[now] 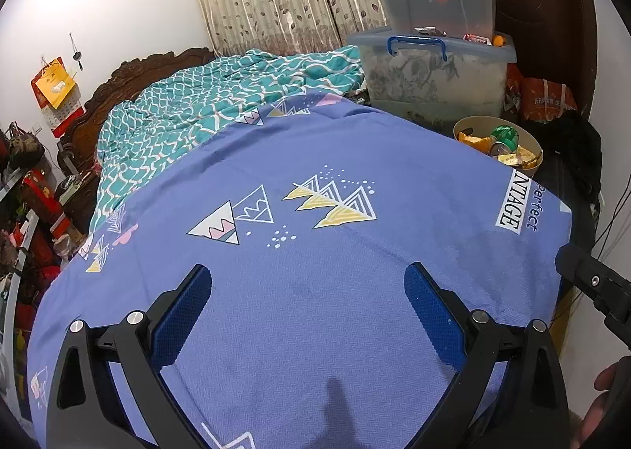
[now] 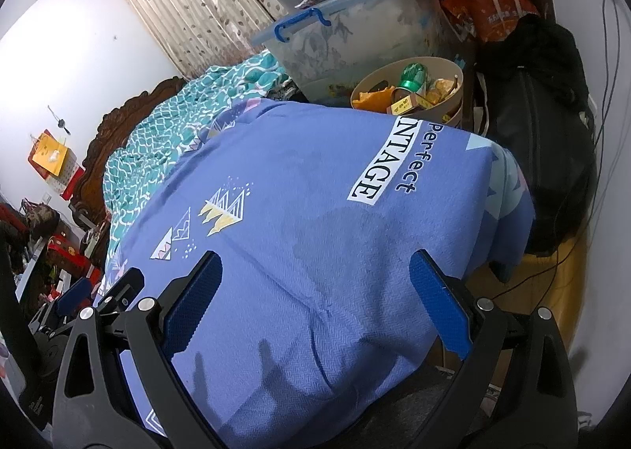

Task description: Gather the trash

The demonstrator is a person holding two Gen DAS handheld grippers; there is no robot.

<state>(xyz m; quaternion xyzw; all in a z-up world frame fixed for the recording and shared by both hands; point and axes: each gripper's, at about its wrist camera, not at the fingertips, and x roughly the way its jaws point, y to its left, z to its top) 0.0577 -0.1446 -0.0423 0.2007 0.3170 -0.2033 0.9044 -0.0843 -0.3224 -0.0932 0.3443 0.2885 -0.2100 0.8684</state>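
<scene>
A round beige trash bin (image 1: 533,144) (image 2: 453,64) stands past the far right corner of the bed. It holds orange peel (image 2: 372,97), a green wrapper (image 2: 412,77) and small yellow boxes (image 2: 404,104). My left gripper (image 1: 307,283) hovers open over the blue patterned bedsheet (image 1: 315,291) with nothing between its blue pads. My right gripper (image 2: 315,271) is also open above the same bedsheet (image 2: 315,212), near its front right corner, holding nothing. Part of the right gripper shows at the left wrist view's right edge, with a hand below it.
A crumpled teal quilt (image 1: 205,106) lies at the head of the bed. Two stacked clear storage boxes (image 1: 434,74) stand behind the bin. A black bag (image 2: 540,133) and cables sit to the right on the floor. Cluttered shelves (image 1: 27,220) line the left wall.
</scene>
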